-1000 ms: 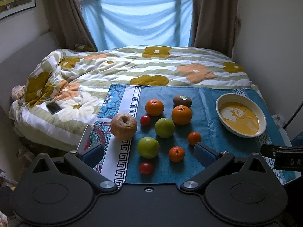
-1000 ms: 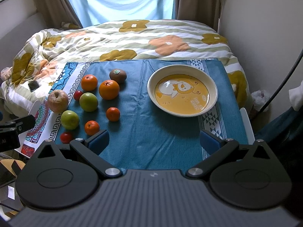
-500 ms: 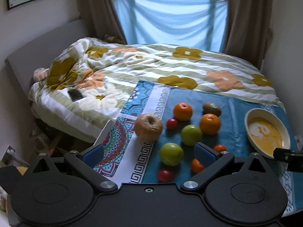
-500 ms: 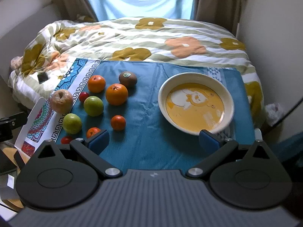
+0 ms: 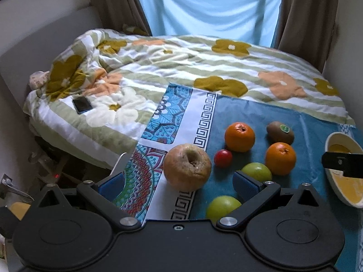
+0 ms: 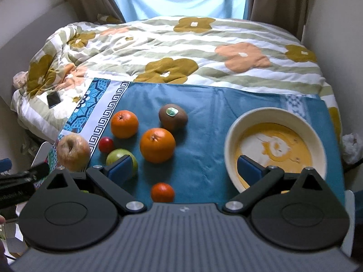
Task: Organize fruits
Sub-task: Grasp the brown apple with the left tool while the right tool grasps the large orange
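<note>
While the left tool (image 5: 179, 184) gapes wide around the wrinkled apple (image 5: 187, 167), the right tool (image 6: 185, 170) hangs wide beside the bowl (image 6: 275, 115).

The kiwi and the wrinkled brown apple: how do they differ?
The kiwi is smaller and oval; the wrinkled brown apple is larger and round. The kiwi carries a green sticker, while the apple shows a sunken, shrivelled stem pit. The kiwi lies on the plain blue part of the cloth, the apple on its patterned white border. Both are brownish and rest untouched on the cloth.
</note>
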A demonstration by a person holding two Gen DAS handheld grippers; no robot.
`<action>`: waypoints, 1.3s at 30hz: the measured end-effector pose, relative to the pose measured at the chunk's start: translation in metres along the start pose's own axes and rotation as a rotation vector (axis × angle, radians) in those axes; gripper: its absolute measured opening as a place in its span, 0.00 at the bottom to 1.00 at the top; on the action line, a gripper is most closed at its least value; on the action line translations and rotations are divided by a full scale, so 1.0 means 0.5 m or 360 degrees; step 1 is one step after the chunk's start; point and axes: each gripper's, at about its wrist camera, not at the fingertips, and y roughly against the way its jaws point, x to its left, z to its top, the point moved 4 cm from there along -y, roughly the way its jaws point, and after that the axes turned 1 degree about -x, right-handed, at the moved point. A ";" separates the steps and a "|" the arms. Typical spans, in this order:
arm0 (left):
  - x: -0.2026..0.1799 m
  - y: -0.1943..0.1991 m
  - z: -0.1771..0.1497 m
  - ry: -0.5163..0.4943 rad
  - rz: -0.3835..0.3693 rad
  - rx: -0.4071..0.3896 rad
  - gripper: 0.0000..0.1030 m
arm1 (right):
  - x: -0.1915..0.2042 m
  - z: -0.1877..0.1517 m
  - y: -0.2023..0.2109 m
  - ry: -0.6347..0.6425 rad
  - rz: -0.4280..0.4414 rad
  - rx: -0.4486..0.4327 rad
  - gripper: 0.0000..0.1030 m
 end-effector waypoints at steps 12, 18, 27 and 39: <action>-0.015 -0.158 0.015 -0.0112 -0.0067 0.0223 0.95 | 0.059 0.033 -0.173 -0.0029 -0.0004 0.0219 1.00; -0.016 -0.198 0.015 -0.0131 -0.0085 0.0286 0.91 | 0.072 0.035 -0.224 -0.0048 -0.0017 0.0296 1.00; -0.018 -0.230 0.020 -0.0158 -0.0102 0.0316 0.84 | 0.079 0.033 -0.268 -0.0080 -0.0026 0.0369 0.99; -0.023 -0.232 0.017 -0.0199 -0.0155 0.0299 0.76 | 0.078 0.027 -0.285 -0.0109 -0.0055 0.0406 0.86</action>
